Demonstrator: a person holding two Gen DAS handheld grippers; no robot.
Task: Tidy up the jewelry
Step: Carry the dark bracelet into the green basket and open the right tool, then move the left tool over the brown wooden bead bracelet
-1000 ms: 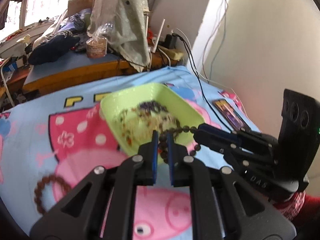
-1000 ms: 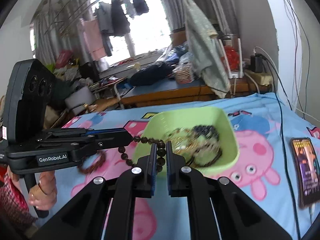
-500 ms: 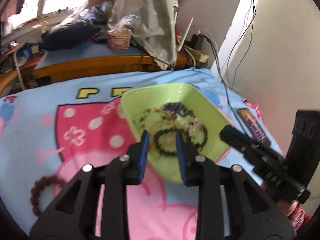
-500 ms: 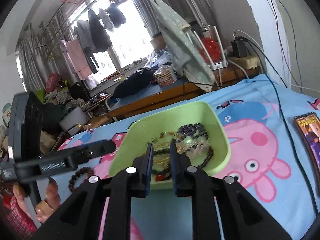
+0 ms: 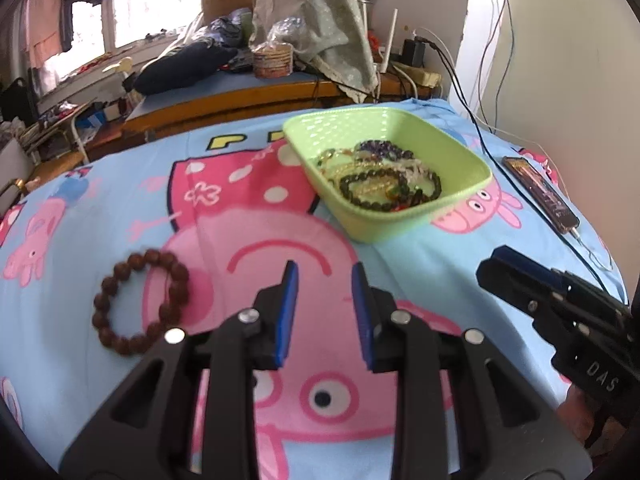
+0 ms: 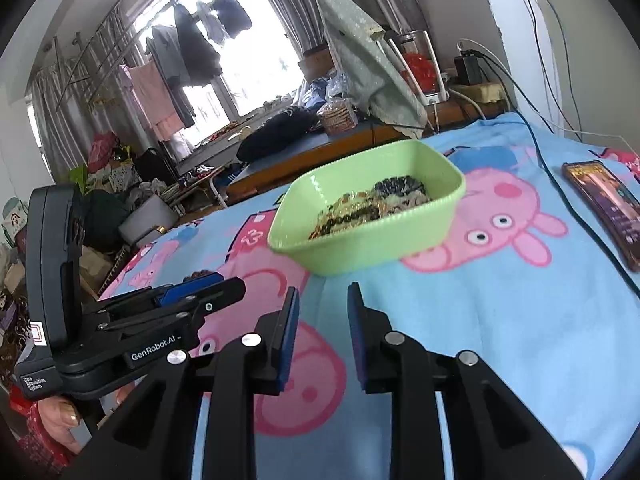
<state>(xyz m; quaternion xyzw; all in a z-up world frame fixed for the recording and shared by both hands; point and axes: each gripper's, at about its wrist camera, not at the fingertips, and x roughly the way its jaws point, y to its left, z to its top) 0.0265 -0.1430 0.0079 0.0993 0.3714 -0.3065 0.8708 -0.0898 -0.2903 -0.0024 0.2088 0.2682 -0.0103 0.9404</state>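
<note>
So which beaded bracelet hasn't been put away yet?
The reddish-brown wooden bead bracelet, lying alone on the blanket; the others are piled in the green tray.

left tongs (image 6: 208, 300) body: "GenRobot.AI", "Data Acquisition System" | right tongs (image 5: 496, 268) body: "DAS" | blanket (image 5: 120, 208): yellow letters, partly hidden behind tray, beginning "P"

A lived-in home bedroom; a cartoon-pig blanket (image 5: 120, 184) covers the bed. Laundry (image 6: 188, 68) hangs at the window; clutter (image 6: 132, 196) piles beside it.
</note>
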